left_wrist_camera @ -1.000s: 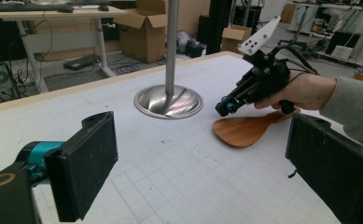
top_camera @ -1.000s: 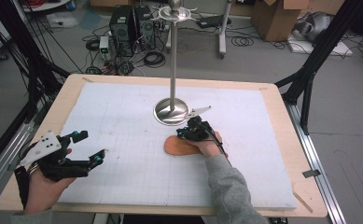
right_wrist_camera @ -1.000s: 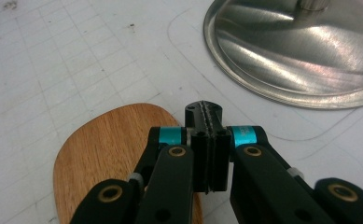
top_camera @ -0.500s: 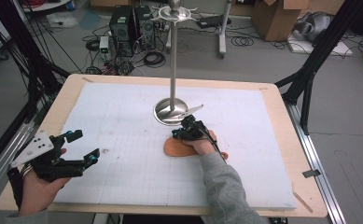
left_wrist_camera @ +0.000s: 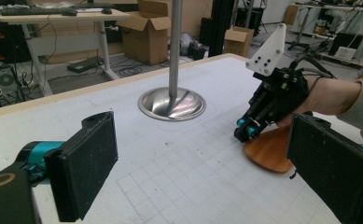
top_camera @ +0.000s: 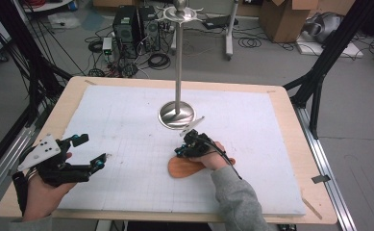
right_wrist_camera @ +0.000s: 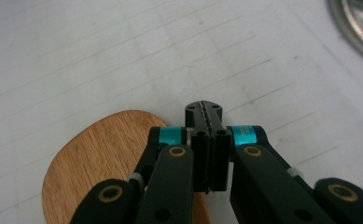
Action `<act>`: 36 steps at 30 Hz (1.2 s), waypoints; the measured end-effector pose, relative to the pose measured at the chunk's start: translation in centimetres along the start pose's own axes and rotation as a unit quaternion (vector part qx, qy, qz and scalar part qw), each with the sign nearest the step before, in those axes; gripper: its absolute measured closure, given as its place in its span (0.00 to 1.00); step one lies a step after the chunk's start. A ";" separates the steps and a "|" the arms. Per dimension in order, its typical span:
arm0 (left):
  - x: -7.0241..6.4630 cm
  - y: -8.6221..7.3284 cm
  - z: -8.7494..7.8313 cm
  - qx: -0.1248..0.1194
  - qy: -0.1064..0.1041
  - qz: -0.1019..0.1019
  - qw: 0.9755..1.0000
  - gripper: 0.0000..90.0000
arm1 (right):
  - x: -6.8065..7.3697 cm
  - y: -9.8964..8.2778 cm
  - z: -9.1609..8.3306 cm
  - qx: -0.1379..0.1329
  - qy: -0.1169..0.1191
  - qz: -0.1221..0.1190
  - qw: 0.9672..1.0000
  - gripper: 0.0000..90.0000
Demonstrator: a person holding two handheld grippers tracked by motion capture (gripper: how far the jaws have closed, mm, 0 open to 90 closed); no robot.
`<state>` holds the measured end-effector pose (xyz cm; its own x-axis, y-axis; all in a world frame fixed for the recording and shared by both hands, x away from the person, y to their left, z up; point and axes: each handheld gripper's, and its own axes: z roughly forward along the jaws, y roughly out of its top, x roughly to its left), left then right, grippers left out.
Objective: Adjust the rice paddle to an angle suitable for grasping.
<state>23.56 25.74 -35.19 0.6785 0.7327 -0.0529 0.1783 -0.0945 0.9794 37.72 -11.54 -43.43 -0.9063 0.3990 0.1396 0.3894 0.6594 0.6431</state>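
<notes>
Under your right gripper (top_camera: pixel 184 148), jaws closed with nothing between, the wooden board (top_camera: pixel 187 167) lies flat, long axis across the table; your left gripper (top_camera: pixel 92 151) is open.

We look down from above the table (top_camera: pixel 127 125); both gripper views sit low and close; all share the metal stand base (top_camera: pixel 176 115).

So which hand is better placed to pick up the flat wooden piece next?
Probably the right. The right gripper sits over the flat teardrop-shaped wooden piece, fingers shut with nothing visibly between them; the left gripper waits open near the table's left edge, well apart.
</notes>
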 end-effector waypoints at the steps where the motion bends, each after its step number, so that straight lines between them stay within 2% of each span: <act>1: 0.0 0.0 0.1 0.001 -0.001 0.001 1.000 0.11 | 0.2 -0.1 -0.1 0.003 0.004 0.002 1.000 1.00; 2: -0.1 0.1 0.2 0.001 -0.002 0.002 1.000 0.10 | 0.8 -0.2 -0.3 0.015 0.009 -0.009 1.000 1.00; 3: -0.2 0.1 0.3 0.002 -0.004 0.002 1.000 0.10 | 0.8 -0.2 -0.3 0.015 0.009 -0.009 1.000 1.00; 7: -0.3 0.1 0.5 0.004 -0.007 0.004 1.000 0.11 | 2.2 -0.2 -0.5 0.033 0.010 -0.034 0.999 1.00; 11: -0.3 0.1 0.8 0.007 -0.008 0.003 1.000 0.10 | 2.4 -0.8 -1.0 0.018 0.002 -0.038 0.999 1.00; 14: -0.3 0.0 0.9 0.007 -0.010 0.003 1.000 0.10 | 2.2 -1.7 -2.7 -0.010 -0.008 -0.028 1.000 1.00; 16: -0.3 0.0 1.0 0.008 -0.010 0.002 1.000 0.10 | 2.1 -2.5 -4.2 -0.027 -0.009 -0.022 0.999 1.00; 19: -0.3 0.0 0.9 0.008 -0.011 0.000 1.000 0.10 | 2.1 -4.4 -6.0 -0.026 -0.022 -0.024 0.999 1.00; 20: -0.3 0.0 0.9 0.007 -0.011 0.000 1.000 0.10 | 2.2 -5.1 -6.5 -0.027 -0.026 -0.018 0.999 1.00; 22: -0.3 0.1 0.9 0.005 -0.011 -0.001 1.000 0.10 | 2.3 -6.6 -7.5 -0.033 -0.046 -0.025 0.998 1.00; 25: -0.5 0.1 1.0 0.004 -0.014 0.000 1.000 0.10 | 2.4 -8.7 -8.8 -0.042 -0.052 -0.021 0.998 1.00; 31: -0.7 0.0 1.8 0.013 -0.021 0.002 1.000 0.11 | 2.2 -11.7 -10.4 -0.040 -0.063 -0.004 0.997 1.00; 34: -0.7 0.1 1.8 0.014 -0.021 0.001 1.000 0.10 | 1.6 -12.8 -10.7 -0.033 -0.073 0.013 0.997 1.00; 35: -0.7 0.1 1.7 0.013 -0.021 0.002 1.000 0.10 | 1.4 -13.1 -10.6 -0.029 -0.084 0.013 0.996 1.00; 36: -0.6 0.1 1.6 0.012 -0.019 0.002 1.000 0.10 | 1.4 -13.1 -10.6 -0.029 -0.084 0.013 0.996 1.00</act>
<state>24.31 24.18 -35.35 0.7060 0.7059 -0.0573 0.1933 -0.1141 0.9745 29.55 -26.40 -43.66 -0.8540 0.5192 0.0327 0.3981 0.6116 0.6837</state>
